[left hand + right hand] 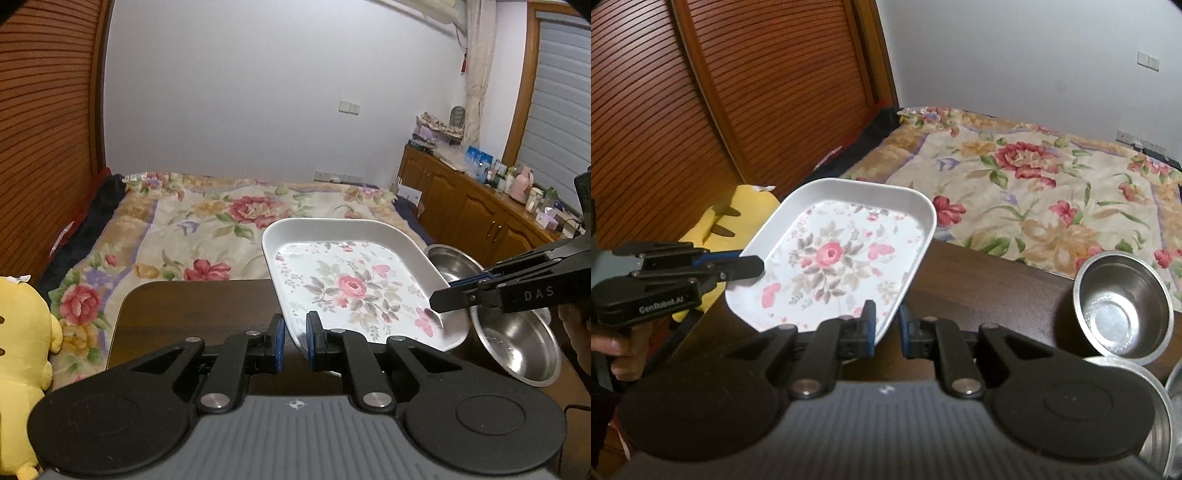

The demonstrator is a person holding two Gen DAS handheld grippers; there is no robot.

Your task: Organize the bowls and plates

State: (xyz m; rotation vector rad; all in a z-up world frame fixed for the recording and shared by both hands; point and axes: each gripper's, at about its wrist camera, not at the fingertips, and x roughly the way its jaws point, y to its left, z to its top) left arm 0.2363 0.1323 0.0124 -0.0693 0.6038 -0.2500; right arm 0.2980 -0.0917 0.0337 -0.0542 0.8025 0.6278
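A white rectangular tray (351,288) with a pink rose print hangs tilted above the dark wooden table (203,310). My left gripper (295,332) is shut on the tray's near rim. My right gripper (441,301) comes in from the right and pinches the opposite rim. In the right wrist view the tray (831,258) sits between the right gripper (886,325) and the left gripper (757,266), each clamped on a rim. A steel bowl (1123,295) stands on the table (990,284) to the right. Two steel bowls (517,343) (454,266) show behind the tray.
A bed with a floral quilt (221,221) lies beyond the table's far edge. A yellow plush toy (22,332) sits at the left. Wooden cabinets (461,206) with clutter line the right wall. More steel rims (1156,406) crowd the near right corner.
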